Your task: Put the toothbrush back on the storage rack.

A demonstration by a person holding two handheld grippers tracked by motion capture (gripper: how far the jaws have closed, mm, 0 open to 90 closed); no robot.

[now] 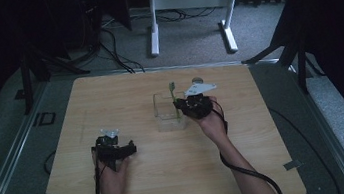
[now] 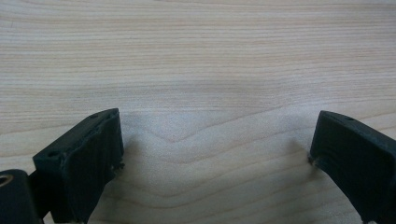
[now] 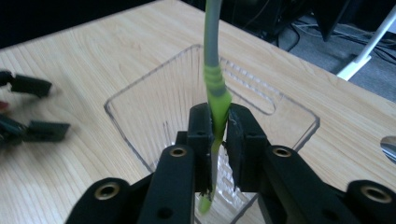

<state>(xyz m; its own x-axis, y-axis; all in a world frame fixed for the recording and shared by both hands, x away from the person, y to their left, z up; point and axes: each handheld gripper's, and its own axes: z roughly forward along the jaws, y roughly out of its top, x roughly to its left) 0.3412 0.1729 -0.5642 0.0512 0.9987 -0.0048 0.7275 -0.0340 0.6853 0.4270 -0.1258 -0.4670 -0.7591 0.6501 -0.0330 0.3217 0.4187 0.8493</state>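
A clear plastic box (image 1: 164, 112) stands at the table's middle, and its ribbed walls (image 3: 154, 100) show close up in the right gripper view. My right gripper (image 1: 179, 105) (image 3: 218, 126) is shut on a slim green and grey utensil (image 3: 213, 79) (image 1: 172, 88). The utensil stands nearly upright, with its lower end inside the box. My left gripper (image 1: 115, 149) (image 2: 215, 149) rests low over the bare wood at the front left, open, with nothing between its jaws. It also appears at the left edge of the right gripper view as the left gripper (image 3: 28, 107).
A small silvery rounded thing (image 1: 197, 79) (image 3: 390, 147) lies on the table just behind the right gripper. The wooden table (image 1: 124, 93) sits on a grey frame. A white desk leg (image 1: 153, 34) and cables stand on the floor beyond.
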